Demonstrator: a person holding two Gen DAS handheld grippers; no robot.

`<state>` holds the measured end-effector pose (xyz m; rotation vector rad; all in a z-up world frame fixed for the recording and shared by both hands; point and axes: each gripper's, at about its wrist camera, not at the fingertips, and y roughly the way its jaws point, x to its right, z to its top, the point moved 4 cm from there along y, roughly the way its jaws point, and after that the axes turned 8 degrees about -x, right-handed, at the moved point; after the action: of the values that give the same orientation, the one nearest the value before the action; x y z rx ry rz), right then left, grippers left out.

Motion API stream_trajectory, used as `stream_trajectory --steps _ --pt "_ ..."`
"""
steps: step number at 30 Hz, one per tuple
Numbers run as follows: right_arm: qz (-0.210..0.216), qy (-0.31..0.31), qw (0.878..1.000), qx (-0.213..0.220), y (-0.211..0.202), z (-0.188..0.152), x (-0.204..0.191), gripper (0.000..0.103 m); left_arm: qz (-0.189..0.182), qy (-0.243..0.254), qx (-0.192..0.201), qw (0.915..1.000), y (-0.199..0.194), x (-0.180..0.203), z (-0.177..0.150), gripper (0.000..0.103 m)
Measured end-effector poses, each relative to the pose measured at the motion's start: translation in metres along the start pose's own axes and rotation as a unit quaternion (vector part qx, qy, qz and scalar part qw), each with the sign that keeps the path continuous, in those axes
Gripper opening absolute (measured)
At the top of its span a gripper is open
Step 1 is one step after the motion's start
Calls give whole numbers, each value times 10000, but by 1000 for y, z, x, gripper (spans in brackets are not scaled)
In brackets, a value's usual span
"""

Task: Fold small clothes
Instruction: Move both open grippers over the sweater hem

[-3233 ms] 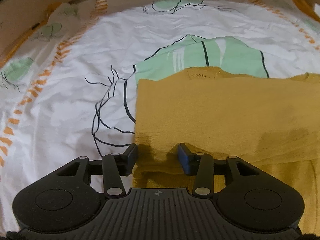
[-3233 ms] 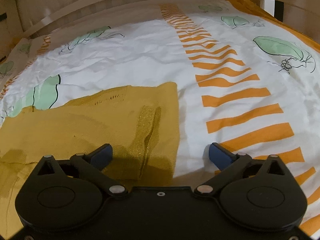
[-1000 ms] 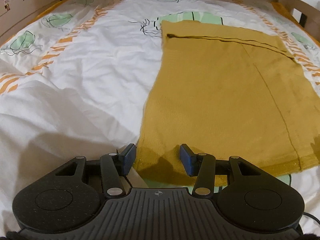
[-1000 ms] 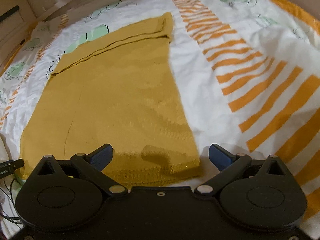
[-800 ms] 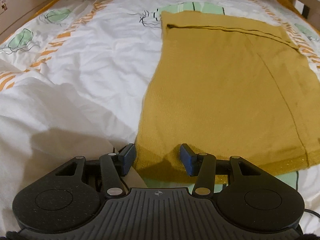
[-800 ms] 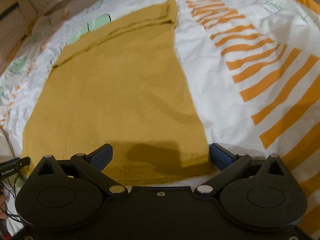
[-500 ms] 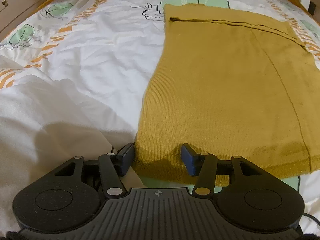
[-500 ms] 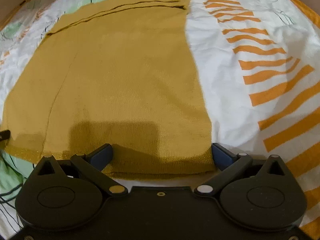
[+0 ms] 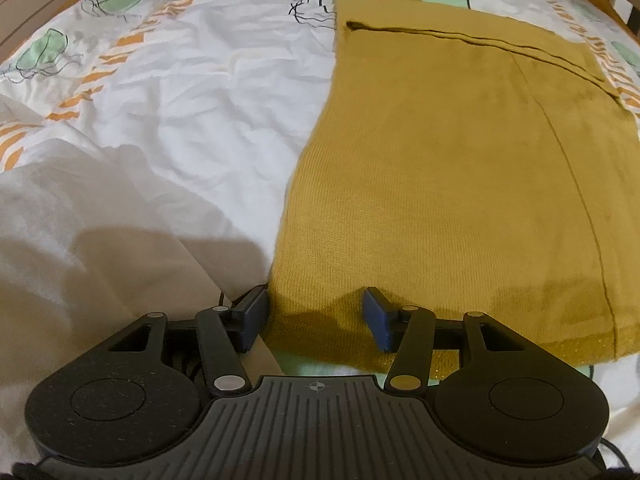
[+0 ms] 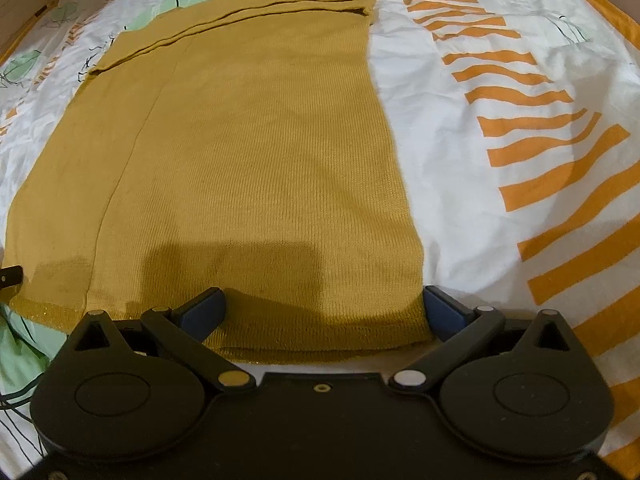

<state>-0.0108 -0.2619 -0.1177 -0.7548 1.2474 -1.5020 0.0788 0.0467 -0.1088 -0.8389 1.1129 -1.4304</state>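
A mustard-yellow knit garment [image 9: 460, 168] lies flat on the bed, its far end folded over in a band; it also shows in the right wrist view [image 10: 248, 152]. My left gripper [image 9: 316, 314] is open, its fingers straddling the garment's near left corner at the hem. My right gripper [image 10: 322, 312] is open wide, its fingers straddling the near right corner of the hem. Neither gripper pinches the cloth.
The bed is covered by a white sheet [image 9: 168, 120] with orange stripes [image 10: 532, 128] and green leaf prints. A rumpled white fold [image 9: 80, 216] rises at the near left. A wooden bed frame [image 9: 40, 4] runs along the far edges.
Both grippers pulled back from the garment's far end to its near hem and lowered toward the two near corners. The garment now lies spread out with its far end folded.
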Motion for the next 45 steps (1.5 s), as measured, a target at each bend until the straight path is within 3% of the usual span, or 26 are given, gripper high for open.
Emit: stream_trajectory --steps 8,15,22,31,39,45 --pt "268 91 9995 -168 0 6 6 103 -200 -1 -188 9996 3 -4 6 51" --pt "1031 363 9926 -524 -3 16 26 103 -999 -372 -255 9940 -2 -28 16 50" --pt "1421 575 9861 -647 -3 19 34 103 -1347 -659 -255 9884 -6 -45 24 46" --pt "1999 907 9724 -790 -2 28 48 103 -1340 -88 -737 9882 15 -41 29 46" --pt "2675 1368 9517 -628 0 33 64 102 -1552 64 -665 9856 26 -34 36 47" --pt "2669 1294 9530 -611 1 34 62 102 -1631 213 -486 9852 24 -34 35 46"
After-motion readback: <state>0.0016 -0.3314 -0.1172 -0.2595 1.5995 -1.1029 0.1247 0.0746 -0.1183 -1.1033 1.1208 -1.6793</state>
